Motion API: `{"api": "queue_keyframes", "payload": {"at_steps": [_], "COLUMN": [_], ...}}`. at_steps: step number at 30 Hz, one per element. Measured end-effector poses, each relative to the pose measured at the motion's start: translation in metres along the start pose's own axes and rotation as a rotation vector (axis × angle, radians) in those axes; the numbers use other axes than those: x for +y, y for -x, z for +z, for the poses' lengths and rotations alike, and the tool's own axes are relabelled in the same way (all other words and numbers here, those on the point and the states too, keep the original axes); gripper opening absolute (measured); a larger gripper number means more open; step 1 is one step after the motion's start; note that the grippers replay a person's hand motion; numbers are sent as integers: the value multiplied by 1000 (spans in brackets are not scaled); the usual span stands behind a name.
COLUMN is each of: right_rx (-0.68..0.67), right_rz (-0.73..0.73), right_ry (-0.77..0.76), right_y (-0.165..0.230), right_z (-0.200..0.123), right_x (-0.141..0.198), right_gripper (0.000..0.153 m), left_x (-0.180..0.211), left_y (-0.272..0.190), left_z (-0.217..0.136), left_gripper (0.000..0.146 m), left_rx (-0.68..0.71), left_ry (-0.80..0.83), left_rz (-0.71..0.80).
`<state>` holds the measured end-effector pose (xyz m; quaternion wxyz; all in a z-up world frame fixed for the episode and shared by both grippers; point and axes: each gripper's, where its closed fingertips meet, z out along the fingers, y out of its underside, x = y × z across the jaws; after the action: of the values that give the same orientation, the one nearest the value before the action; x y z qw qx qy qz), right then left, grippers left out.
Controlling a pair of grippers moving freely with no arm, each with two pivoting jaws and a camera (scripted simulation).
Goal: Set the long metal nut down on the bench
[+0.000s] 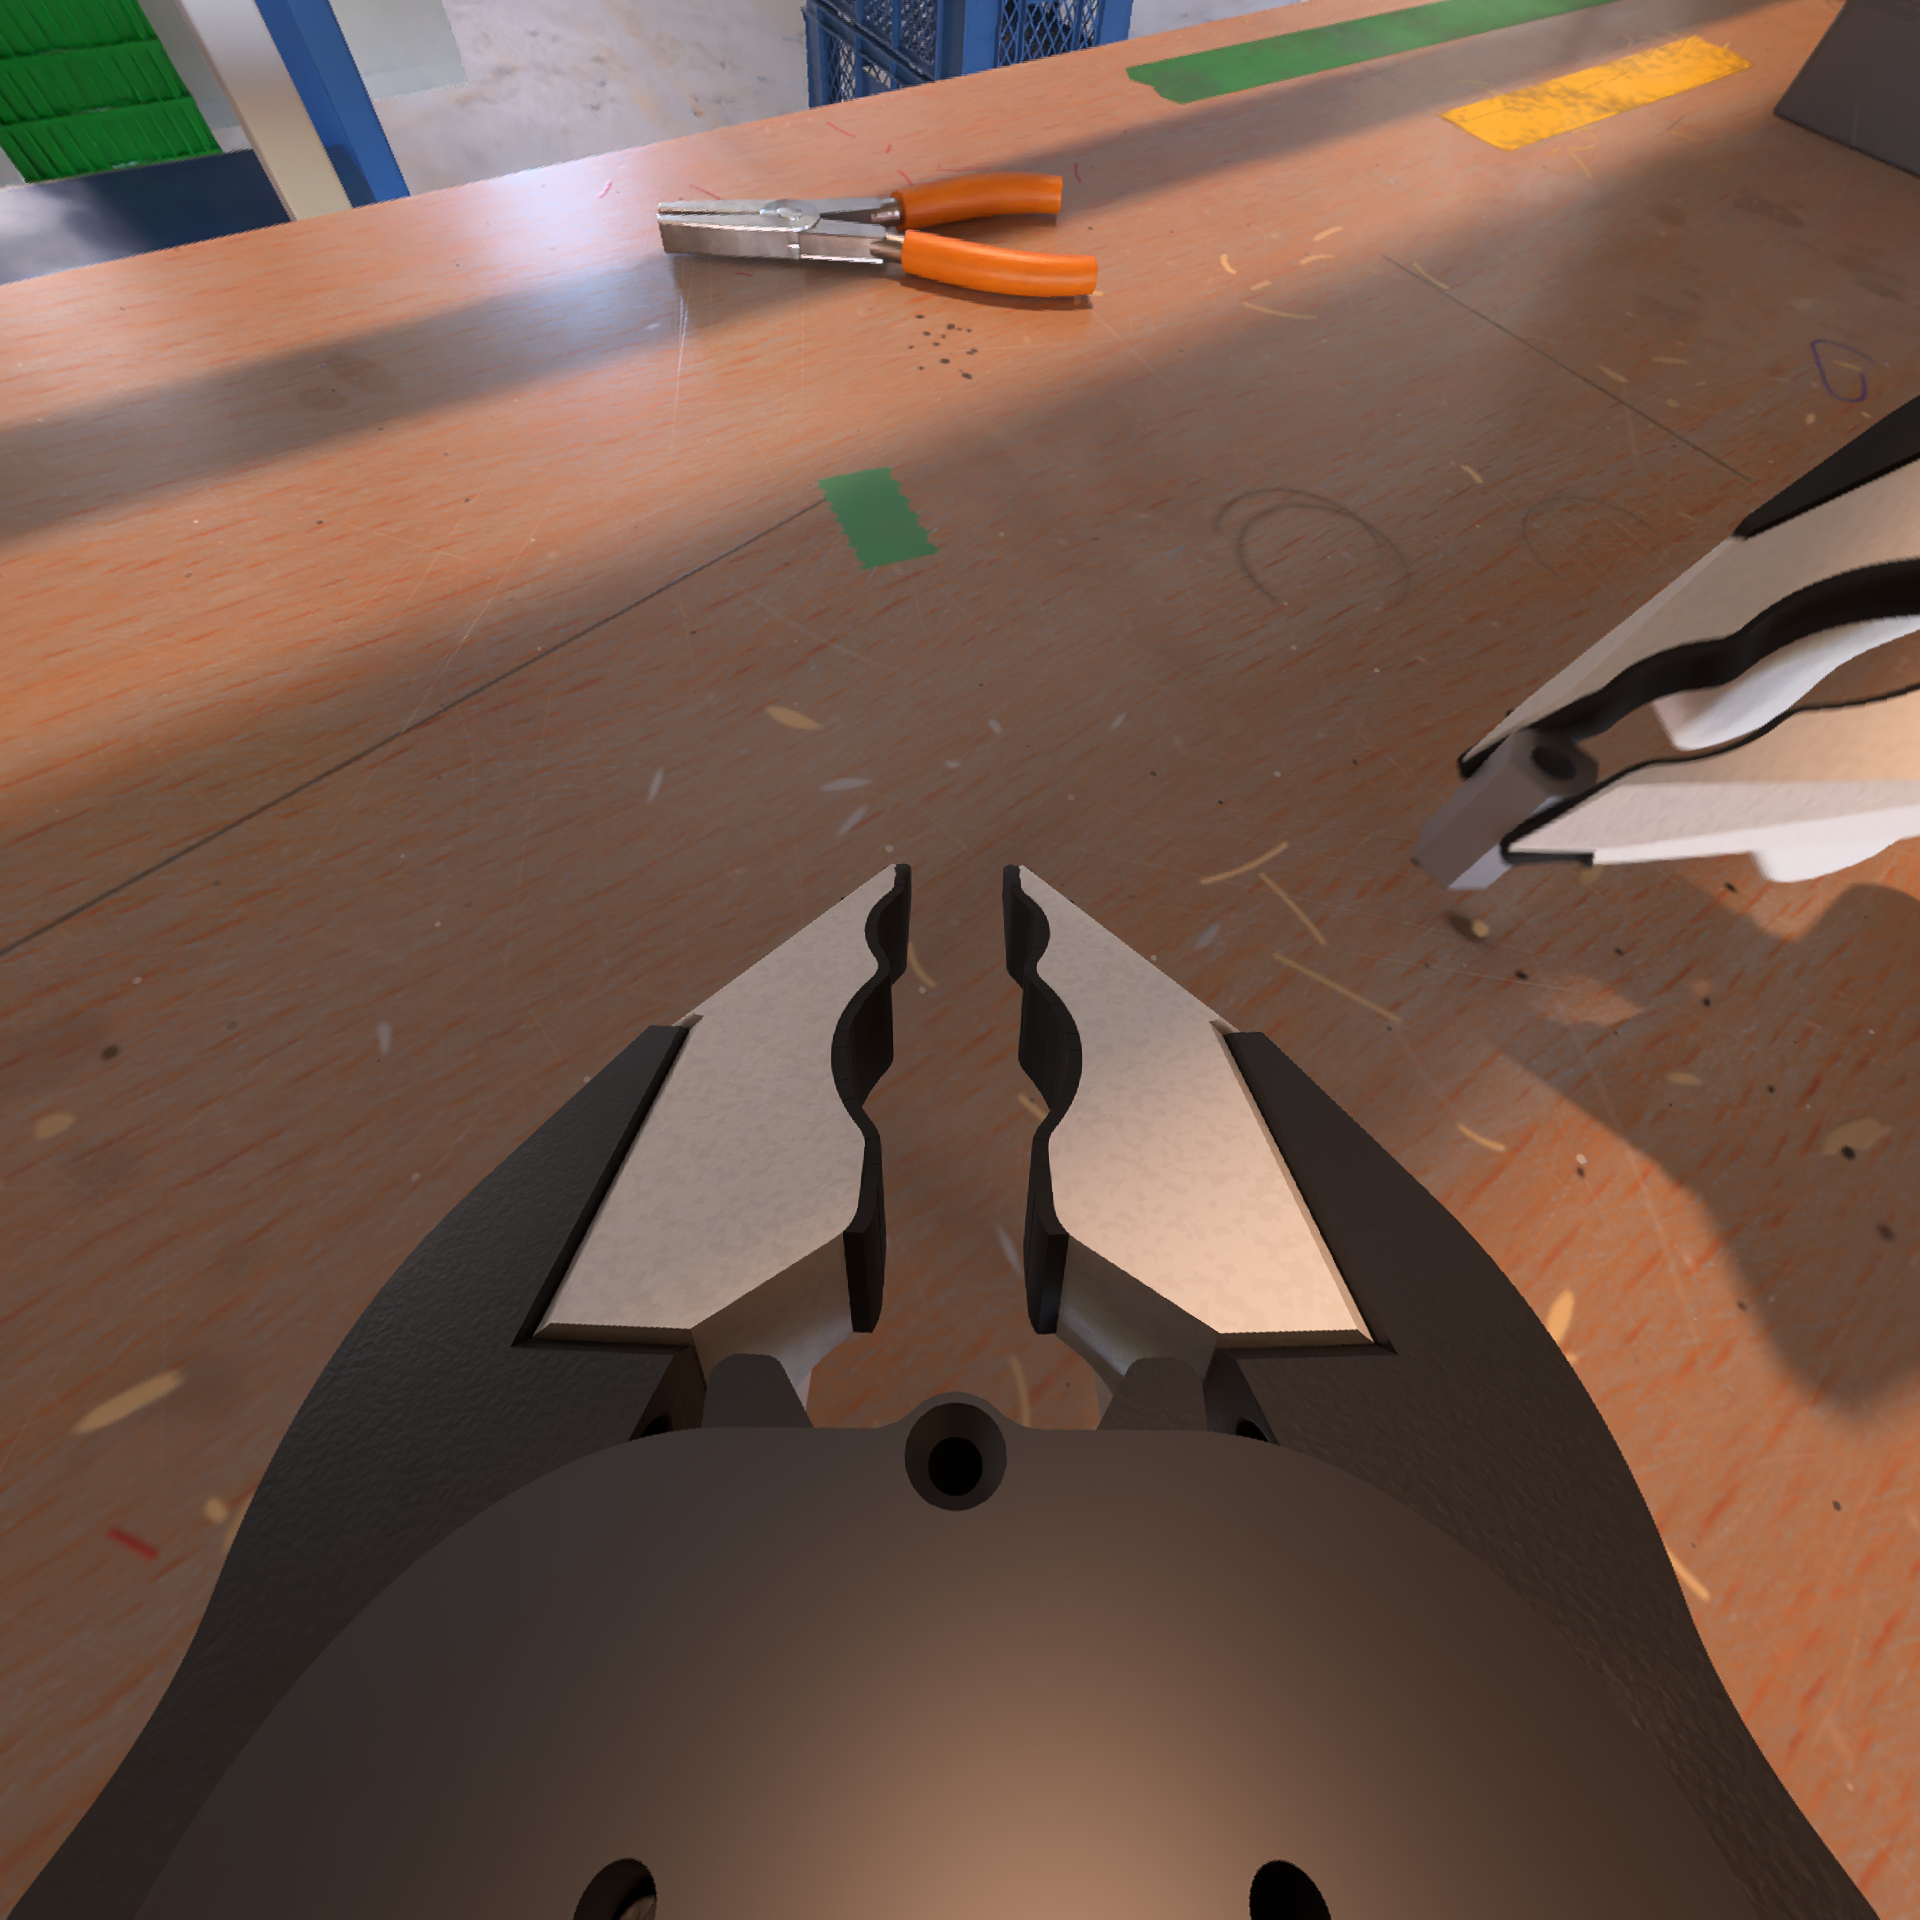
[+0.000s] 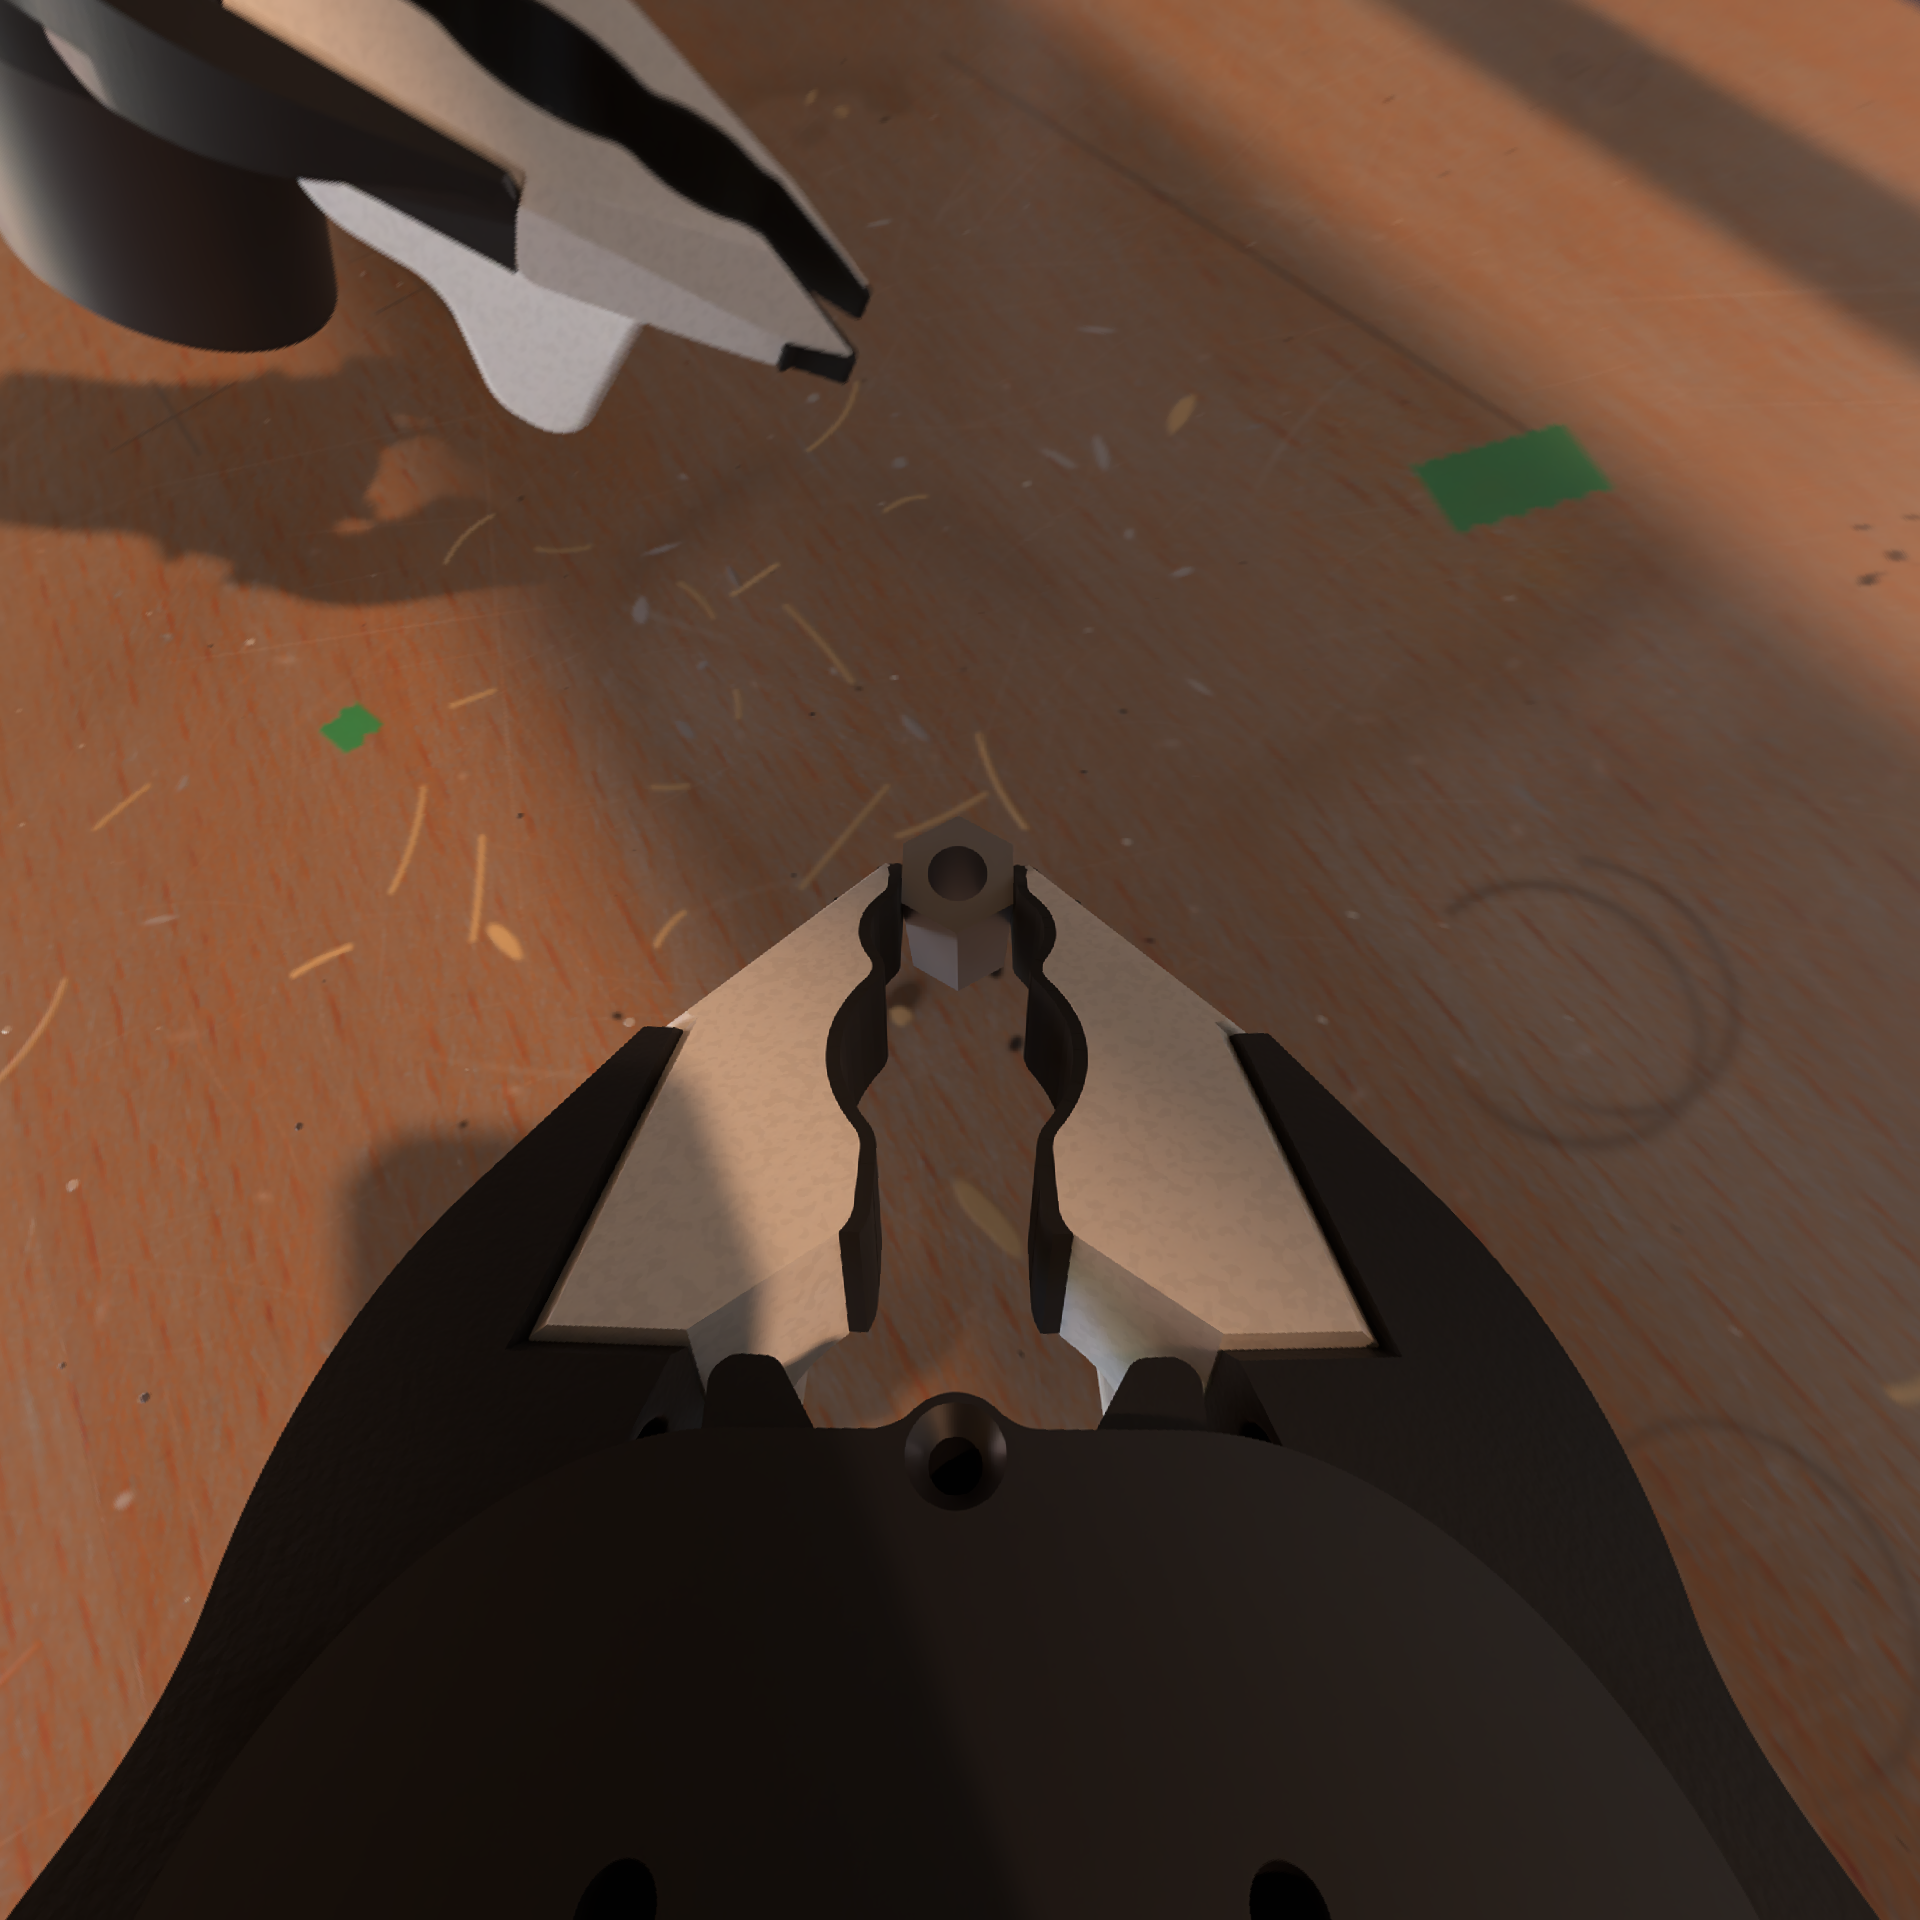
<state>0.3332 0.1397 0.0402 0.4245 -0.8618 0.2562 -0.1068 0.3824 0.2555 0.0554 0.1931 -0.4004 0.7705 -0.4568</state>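
The long metal nut [image 2: 954,906] is a grey hexagonal piece with a hole through its end. My right gripper [image 2: 956,883] is shut on it at the fingertips and holds it just above the wooden bench [image 2: 1351,831]. In the left wrist view the nut [image 1: 1496,805] shows at the far right, pinched in the right gripper's tips [image 1: 1507,810], its lower end close to the bench surface. My left gripper [image 1: 956,883] is open with a narrow gap and empty, hovering over the bench to the left of the nut. It shows at the upper left of the right wrist view [image 2: 831,332].
Orange-handled pliers [image 1: 883,234] lie farther back on the bench. A small green tape piece [image 1: 878,516] is stuck mid-bench, with green [image 1: 1351,47] and yellow [image 1: 1590,91] strips at the far right. A blue crate [image 1: 935,42] stands beyond the bench's far edge.
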Motion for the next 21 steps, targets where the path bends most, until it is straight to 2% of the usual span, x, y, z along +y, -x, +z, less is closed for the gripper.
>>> {"api": "queue_keyframes", "payload": {"at_steps": [5,13,17,21], "right_rx": [-6,-26,16,180], "right_rz": [-31,31,90,153], "right_ry": [35,17,-83,-116], "right_y": [7,6,-8,-63], "right_z": [10,6,-18,-59], "right_x": [10,13,3,16], "right_gripper": [20,20,29,28], "left_x": [-1,-2,-1,0], "left_y": [-1,-1,-2,-3], "left_z": [0,-1,0,0], "left_gripper": [17,17,17,18], "left_rx": [10,12,14,25], "left_ry": [-4,-9,-4,2], "left_rz": [-2,-10,-9,-14]}}
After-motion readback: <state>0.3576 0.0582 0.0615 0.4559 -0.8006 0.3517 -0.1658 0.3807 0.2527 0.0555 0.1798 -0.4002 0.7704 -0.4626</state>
